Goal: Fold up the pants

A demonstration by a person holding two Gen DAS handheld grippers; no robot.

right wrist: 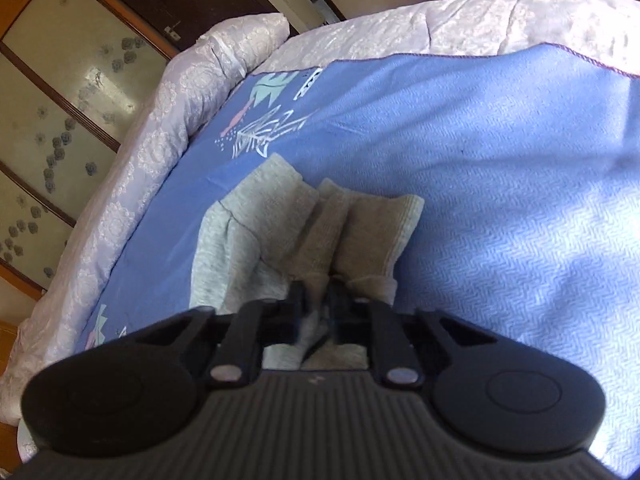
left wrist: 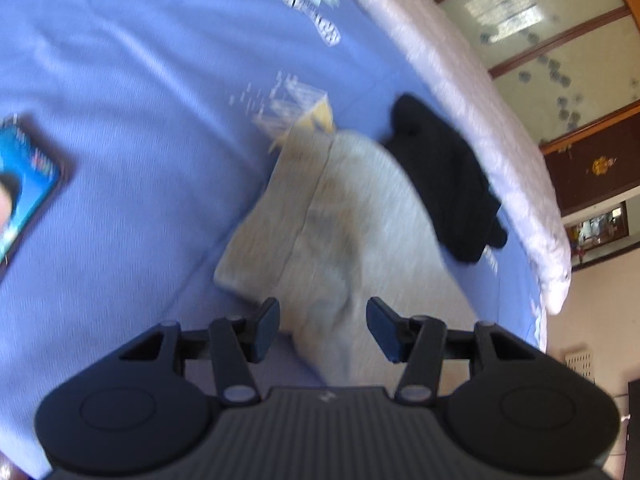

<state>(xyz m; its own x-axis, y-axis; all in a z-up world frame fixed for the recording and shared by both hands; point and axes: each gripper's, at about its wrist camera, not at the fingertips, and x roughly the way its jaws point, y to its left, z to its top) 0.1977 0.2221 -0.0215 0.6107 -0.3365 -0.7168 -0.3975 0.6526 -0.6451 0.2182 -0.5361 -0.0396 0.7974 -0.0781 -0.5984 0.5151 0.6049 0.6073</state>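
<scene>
Your right gripper [right wrist: 318, 296] is clenched on a bunched fold of the grey pants [right wrist: 320, 232] at frame centre, left gripper [left wrist: 323, 326] released above them, so pulling now could drag the fold crooked toward the black garment [left wrist: 444, 184].

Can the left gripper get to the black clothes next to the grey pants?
Probably yes. The left gripper is open and holds nothing. The black clothes lie uncovered on the blue blanket, beyond the grey pants, so it must pass over those.
</scene>
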